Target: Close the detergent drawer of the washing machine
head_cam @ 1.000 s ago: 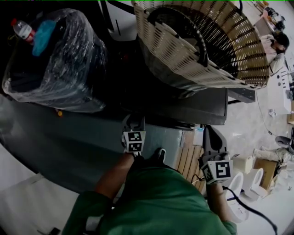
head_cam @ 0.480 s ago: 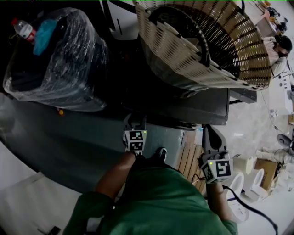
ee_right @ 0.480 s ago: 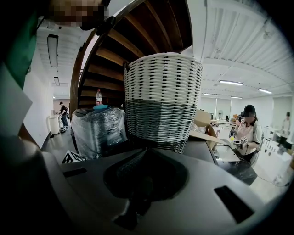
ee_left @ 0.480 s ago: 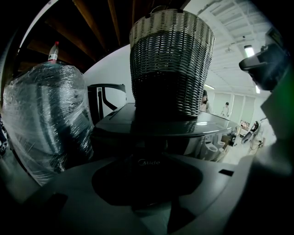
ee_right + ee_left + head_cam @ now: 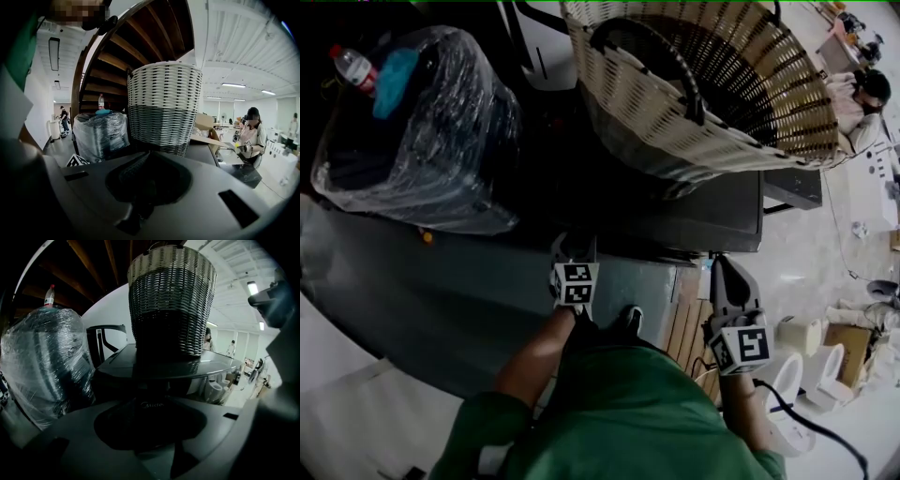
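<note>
Jaws together, left hand-held gripper [image 5: 573,247] touches washing machine [image 5: 712,221] front.

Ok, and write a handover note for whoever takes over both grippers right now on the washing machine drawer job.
Left gripper: tip at the front of the washing machine, below the wicker basket; brand logo right ahead of it; too dark to tell its jaws' state.
Right gripper: jaws together, holding nothing, off to the machine's right.
Detergent drawer: not made out in any view, so closed or not is unconfirmed.
Left to do: check the drawer is flush, push it home if not, then withdraw.
</note>
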{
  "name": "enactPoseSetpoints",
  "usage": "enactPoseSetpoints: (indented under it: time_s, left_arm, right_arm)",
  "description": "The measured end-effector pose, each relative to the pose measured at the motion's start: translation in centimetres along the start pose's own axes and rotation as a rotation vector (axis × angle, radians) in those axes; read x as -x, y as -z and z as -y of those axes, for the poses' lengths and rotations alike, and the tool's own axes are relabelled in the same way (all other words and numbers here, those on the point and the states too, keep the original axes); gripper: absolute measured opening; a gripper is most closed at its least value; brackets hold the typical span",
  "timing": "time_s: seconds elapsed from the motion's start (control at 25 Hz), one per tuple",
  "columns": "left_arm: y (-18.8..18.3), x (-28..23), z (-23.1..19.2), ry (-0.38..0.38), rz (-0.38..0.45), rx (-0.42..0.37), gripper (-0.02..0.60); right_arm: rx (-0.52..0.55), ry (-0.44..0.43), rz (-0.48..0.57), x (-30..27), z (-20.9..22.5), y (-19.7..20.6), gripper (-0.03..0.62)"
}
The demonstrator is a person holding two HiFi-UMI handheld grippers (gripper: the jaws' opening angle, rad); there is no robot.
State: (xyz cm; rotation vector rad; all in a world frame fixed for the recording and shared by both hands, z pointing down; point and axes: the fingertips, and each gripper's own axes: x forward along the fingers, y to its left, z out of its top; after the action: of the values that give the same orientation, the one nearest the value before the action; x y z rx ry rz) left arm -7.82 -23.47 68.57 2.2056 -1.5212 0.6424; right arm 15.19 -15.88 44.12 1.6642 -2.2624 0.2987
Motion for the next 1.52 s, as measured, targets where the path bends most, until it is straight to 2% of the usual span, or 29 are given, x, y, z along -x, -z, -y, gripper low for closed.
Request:
enactPoseSetpoints:
  time_s: [0.2,0.44,0.8,1.12,1.32,1.52]
  left_arm:
    - [-1.5,2.0,0.2,-0.01,0.047,-0.03,0.198]
    - [-5.2,5.8,0.6,-0.01,0.131,-0.04,0.196]
    - [-12.1,12.8,2.9,0.012,0.269,-0.062,0.196]
    - [-19.0,19.7,5.3,0.034,0.434,-0.124,0.196]
    - [-22.2,23.9,7.0,0.069,0.536,-0.145,0.14]
    - [-24.1,27.0,7.9,0.077,0.622,-0.148,0.122]
  right_arm:
    - [-0.004,-0.007,0.041,1.4,0.2,-0.2,0.023]
    - [-0.019,-0.003,0.08,2.4,0.5,-0.9,0.023]
    - [-0.023,-0.05,0.162,3.7,0.3,-2.3,0.023]
    - [-0.013,-0.061,0.252,5.3,-0.1,-4.9,0.023]
    - [0.012,-0.056,0.302,7.0,-0.4,-7.0,0.023]
    - [0.026,-0.049,0.336,8.2,-0.7,-8.5,0.023]
